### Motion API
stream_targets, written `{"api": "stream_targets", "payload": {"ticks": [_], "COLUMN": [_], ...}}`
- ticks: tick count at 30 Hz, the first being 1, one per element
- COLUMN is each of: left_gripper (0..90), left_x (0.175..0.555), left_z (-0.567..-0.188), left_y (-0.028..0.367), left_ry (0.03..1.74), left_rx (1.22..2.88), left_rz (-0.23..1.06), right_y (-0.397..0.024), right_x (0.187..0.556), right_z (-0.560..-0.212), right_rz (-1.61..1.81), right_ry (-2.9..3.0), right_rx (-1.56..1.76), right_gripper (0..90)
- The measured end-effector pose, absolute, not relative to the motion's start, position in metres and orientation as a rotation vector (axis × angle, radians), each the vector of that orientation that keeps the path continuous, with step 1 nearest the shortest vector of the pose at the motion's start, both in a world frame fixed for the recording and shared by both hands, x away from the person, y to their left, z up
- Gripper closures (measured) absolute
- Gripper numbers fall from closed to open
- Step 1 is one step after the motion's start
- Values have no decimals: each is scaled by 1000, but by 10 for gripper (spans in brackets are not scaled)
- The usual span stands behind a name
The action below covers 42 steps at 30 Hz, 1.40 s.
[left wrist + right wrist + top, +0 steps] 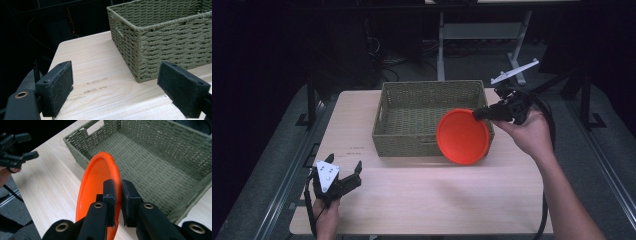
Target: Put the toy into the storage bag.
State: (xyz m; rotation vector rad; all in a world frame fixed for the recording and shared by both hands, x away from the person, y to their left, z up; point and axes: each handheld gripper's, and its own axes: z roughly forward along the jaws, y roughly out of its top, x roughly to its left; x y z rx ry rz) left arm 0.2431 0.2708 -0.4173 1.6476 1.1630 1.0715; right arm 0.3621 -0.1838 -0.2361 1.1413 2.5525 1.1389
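Right tongs (118, 195) pinch our orange plate (463, 136) by its rim, tilted over the wicker basket's (412, 142) near wall; left tongs (343, 172) gape empty; plate seems light, stiff, probably slick plastic.

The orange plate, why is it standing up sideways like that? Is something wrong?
Nothing is broken or spilled. The orange plate stands on edge because the right claw pinches its rim and holds it tilted at the front right corner of the woven basket. The basket sits straight on the table, and the left claw rests open nearby.
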Motion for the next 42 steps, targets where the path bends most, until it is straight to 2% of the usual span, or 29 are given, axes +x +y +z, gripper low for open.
{"api": "stream_targets", "payload": {"ticks": [21, 42], "left_gripper": [127, 127], "left_x": [243, 242], "left_z": [-417, -417], "left_y": [269, 268], "left_ry": [1147, 1140], "left_rx": [1663, 1658], "left_rz": [1068, 1067], "right_y": [-171, -174], "right_x": [414, 473], "right_z": [-204, -233], "right_rz": [1156, 1029], "right_ry": [2496, 2422], "right_rx": [1160, 1346], "right_gripper": [822, 822]}}
